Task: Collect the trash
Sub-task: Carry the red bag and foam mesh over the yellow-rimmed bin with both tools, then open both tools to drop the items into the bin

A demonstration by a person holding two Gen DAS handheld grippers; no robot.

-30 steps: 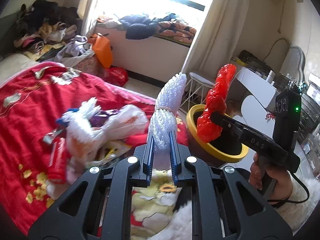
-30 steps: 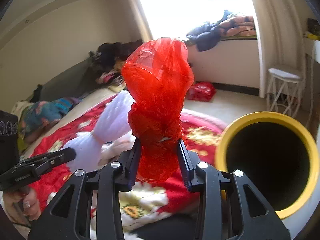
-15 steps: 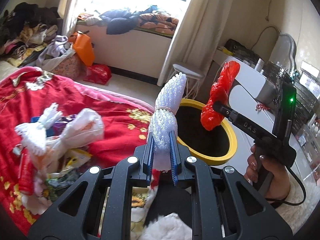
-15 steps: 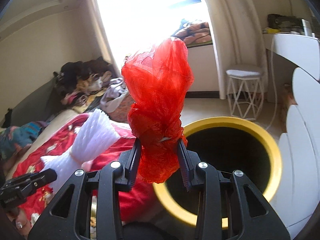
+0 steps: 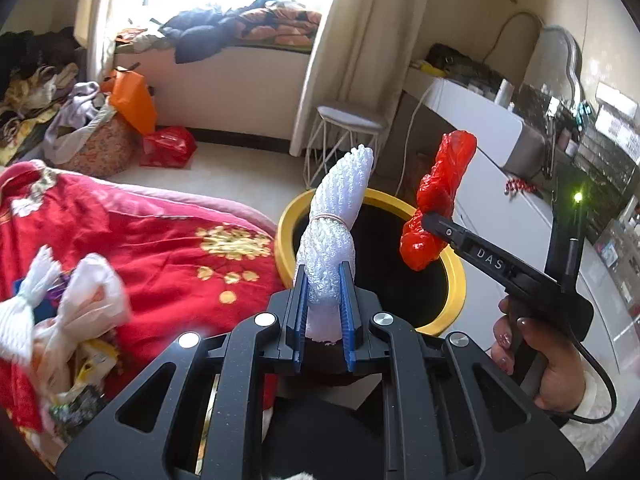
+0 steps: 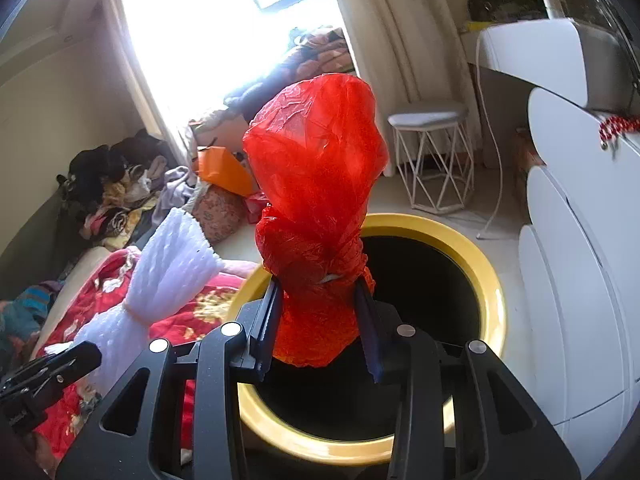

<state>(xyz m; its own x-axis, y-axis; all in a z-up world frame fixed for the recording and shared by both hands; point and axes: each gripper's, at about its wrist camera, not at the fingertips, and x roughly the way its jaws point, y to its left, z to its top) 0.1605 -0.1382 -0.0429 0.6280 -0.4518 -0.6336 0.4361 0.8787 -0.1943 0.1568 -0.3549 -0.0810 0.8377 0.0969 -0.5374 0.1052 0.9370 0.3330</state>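
In the left wrist view, your left gripper [image 5: 324, 280] is nearly closed and clamps a white foam net sleeve tied with a thin band [image 5: 338, 216]. The sleeve stands up between the blue pads, and its top leans over the near rim of the round yellow bin with a black inside [image 5: 456, 276]. To the right, your right hand [image 5: 540, 356] holds the right gripper [image 5: 434, 220], which pinches a crumpled red plastic bag [image 5: 438, 200] above the bin opening. The bed with the red floral blanket [image 5: 160, 248] lies at the left.

In the right wrist view, your right gripper [image 6: 320, 300] is partly open, and its pads press the red plastic bag [image 6: 316, 200] at its lower part. The bag rises upright from the gripper, in front of the yellow bin [image 6: 490, 280]. The white foam sleeve [image 6: 168, 268] appears at the left, over the bed.
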